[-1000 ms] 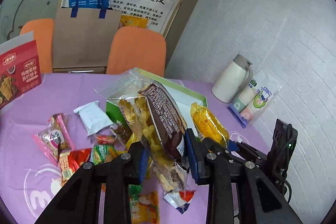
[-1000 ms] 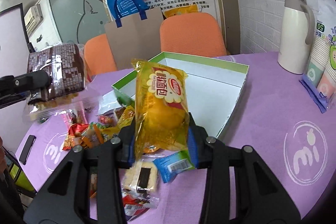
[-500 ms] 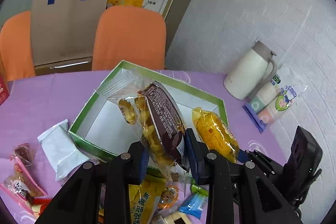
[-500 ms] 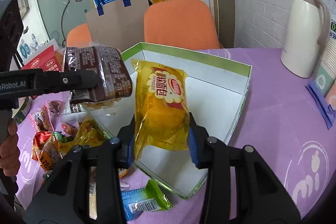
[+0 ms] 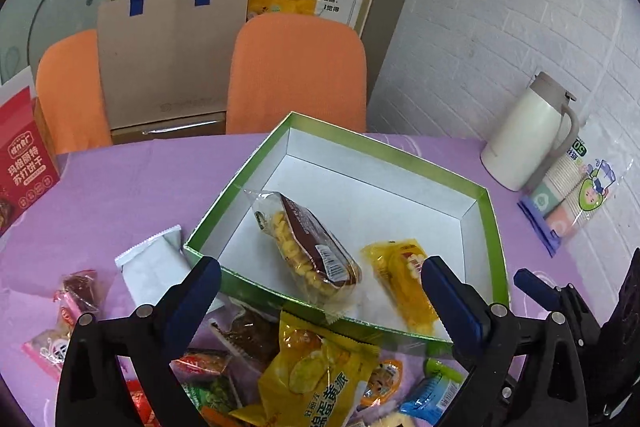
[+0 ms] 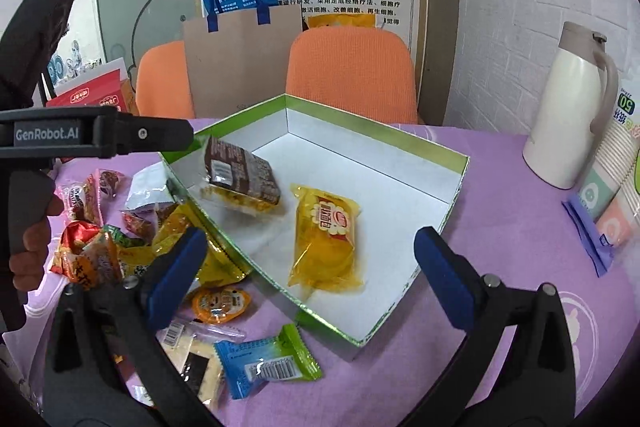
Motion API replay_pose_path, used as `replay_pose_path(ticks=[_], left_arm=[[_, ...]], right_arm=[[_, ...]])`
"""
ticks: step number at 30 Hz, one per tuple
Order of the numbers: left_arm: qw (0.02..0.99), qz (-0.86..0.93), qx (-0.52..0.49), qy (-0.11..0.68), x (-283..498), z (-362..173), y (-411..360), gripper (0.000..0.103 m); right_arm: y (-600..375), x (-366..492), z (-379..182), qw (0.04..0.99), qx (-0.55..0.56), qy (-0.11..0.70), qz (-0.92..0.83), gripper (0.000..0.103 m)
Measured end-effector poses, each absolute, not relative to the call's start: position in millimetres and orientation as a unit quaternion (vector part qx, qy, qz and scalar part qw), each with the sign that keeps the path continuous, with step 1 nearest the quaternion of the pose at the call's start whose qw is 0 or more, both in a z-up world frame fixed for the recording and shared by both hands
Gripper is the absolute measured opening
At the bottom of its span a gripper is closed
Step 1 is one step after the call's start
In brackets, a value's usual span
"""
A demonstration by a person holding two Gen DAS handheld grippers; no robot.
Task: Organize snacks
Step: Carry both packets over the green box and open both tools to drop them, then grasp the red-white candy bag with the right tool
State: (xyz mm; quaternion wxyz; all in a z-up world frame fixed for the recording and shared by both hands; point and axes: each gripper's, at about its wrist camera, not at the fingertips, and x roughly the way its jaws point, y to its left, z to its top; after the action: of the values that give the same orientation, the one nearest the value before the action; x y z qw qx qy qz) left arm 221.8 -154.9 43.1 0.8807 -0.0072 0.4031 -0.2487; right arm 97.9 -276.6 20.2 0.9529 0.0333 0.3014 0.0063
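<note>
**Snacks: two packs just dropped into the box**

Snacks nearest the cams are loose: glossy yellow crinkly foil bag (image 5: 320,379), blue-green sealed candy pack w/ barcode (image 6: 268,359), small orange jelly cup (image 6: 220,301), all on the purple cloth-covered table (image 5: 132,187), outside the box.

Change vs a sec ago: both grippers had packs pinched; now left gripper (image 5: 320,291) and right gripper (image 6: 310,275) have jaws opening wide, nothing gripped, blue pads clear of everything. The clear-and-brown plastic pack of yellow puffs (image 5: 308,251) is tilted, likely mid-drop or just landed at the near-left wall. The soft yellow cellophane cake pack (image 6: 326,239) lies flat just beside it, inside the shallow green-rimmed white cardboard box (image 5: 400,163).

So: two items stowed, rest of pile still to go; thin slippery wrappers, prob. easy to crush.

Further back: white flat sachet (image 5: 150,267), cream thermos jug (image 5: 528,135), orange padded chairs (image 5: 296,71).
</note>
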Motion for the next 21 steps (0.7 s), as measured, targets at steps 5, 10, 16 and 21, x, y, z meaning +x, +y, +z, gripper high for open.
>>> replay_pose_path(ticks=[5, 10, 16, 21], left_arm=[[0.895, -0.241, 0.002, 0.375, 191.6, 70.0, -137.6, 0.102], [0.908, -0.216, 0.025, 0.357, 150.6, 87.8, -117.2, 0.102], [0.916, -0.218, 0.026, 0.337, 94.4, 84.5, -81.8, 0.102], [0.909, -0.225, 0.005, 0.351, 61.1, 59.4, -53.2, 0.102]], right_arm=[[-259.2, 61.8, 46.4, 0.960, 0.027, 0.277, 0.027, 0.103], [-244.6, 26.7, 53.3, 0.961, 0.024, 0.269, 0.059, 0.103], [-237.7, -1.9, 24.1, 0.947, 0.067, 0.304, 0.082, 0.103], [-224.2, -14.6, -17.0, 0.926, 0.081, 0.354, 0.106, 0.103]])
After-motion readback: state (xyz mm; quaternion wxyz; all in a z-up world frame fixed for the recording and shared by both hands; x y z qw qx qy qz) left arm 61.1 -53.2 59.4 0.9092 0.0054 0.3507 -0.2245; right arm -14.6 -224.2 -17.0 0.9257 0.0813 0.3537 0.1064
